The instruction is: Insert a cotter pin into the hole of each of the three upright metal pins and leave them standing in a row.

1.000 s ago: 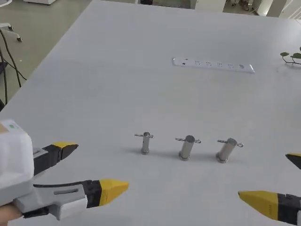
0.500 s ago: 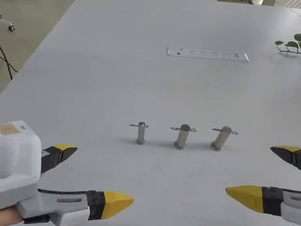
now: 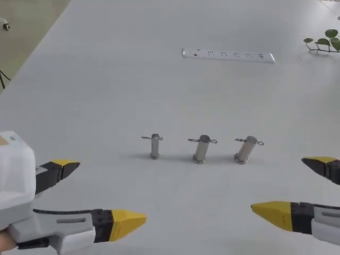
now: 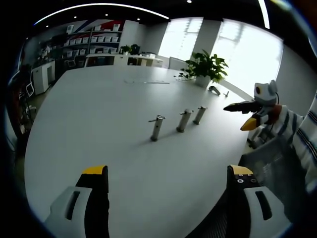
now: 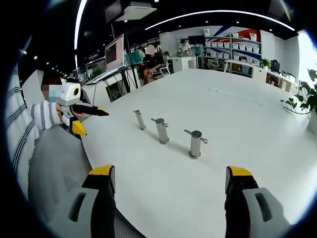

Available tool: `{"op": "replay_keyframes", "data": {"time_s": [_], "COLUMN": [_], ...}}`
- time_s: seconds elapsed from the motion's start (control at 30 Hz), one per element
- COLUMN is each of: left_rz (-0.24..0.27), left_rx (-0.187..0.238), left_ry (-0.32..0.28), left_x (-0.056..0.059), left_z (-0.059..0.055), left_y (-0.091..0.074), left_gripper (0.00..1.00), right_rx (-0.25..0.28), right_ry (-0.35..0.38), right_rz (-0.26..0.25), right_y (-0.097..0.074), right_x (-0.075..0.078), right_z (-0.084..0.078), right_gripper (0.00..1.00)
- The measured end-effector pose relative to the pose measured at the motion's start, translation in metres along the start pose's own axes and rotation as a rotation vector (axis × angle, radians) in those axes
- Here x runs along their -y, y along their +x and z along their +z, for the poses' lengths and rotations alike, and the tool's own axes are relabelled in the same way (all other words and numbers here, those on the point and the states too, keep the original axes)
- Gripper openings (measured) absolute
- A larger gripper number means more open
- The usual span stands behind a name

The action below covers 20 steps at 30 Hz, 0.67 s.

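Observation:
Three upright metal pins stand in a row on the white table: the left pin (image 3: pixel 155 145), the middle pin (image 3: pixel 201 149) and the right pin (image 3: pixel 244 149). Each has a cotter pin through its top. The row also appears as the left pin (image 4: pixel 157 127), middle pin (image 4: pixel 184 120) and right pin (image 4: pixel 200 114) in the left gripper view, and as pins (image 5: pixel 140 119), (image 5: pixel 161 130), (image 5: pixel 195 144) in the right gripper view. My left gripper (image 3: pixel 101 194) is open at the near left, well short of the row. My right gripper (image 3: pixel 295 188) is open at the near right, with nothing held.
A white power strip (image 3: pixel 228 55) lies far back on the table. A leafy sprig (image 3: pixel 321 43) sits at the far right edge. A potted plant (image 4: pixel 205 67) stands past the table's end. A person (image 5: pixel 152 58) sits at a desk in the background.
The head camera has tilted, so the row of pins sits higher in the picture. Both grippers stay open and low in the frame; the pins themselves have not moved.

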<state>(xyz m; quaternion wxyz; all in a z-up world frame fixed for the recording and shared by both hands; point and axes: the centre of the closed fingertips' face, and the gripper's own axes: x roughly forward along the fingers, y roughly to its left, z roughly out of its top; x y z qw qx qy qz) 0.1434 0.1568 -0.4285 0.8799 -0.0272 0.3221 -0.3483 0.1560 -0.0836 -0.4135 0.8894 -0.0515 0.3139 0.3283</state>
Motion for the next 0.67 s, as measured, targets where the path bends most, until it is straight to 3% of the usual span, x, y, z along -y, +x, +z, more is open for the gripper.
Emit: {"op": "replay_keyframes", "data": {"time_s": [0.4, 0.67], "left_rz": [0.018, 0.016], "left_rx": [-0.022, -0.026], "left_ry": [-0.002, 0.008], "left_x": [-0.0035, -0.0046], "left_z": [-0.0079, -0.0061], "left_y": [0.0004, -0.0003], "left_gripper": [0.99, 0.97], "right_rx": [-0.043, -0.049], "right_ry": [-0.031, -0.045], "right_rz": [0.001, 0.001], "right_y": [0.0036, 0.0030], "right_x": [0.0008, 0.0021], "right_z": [-0.0040, -0.0023], "right_gripper": [0.89, 0.88]}}
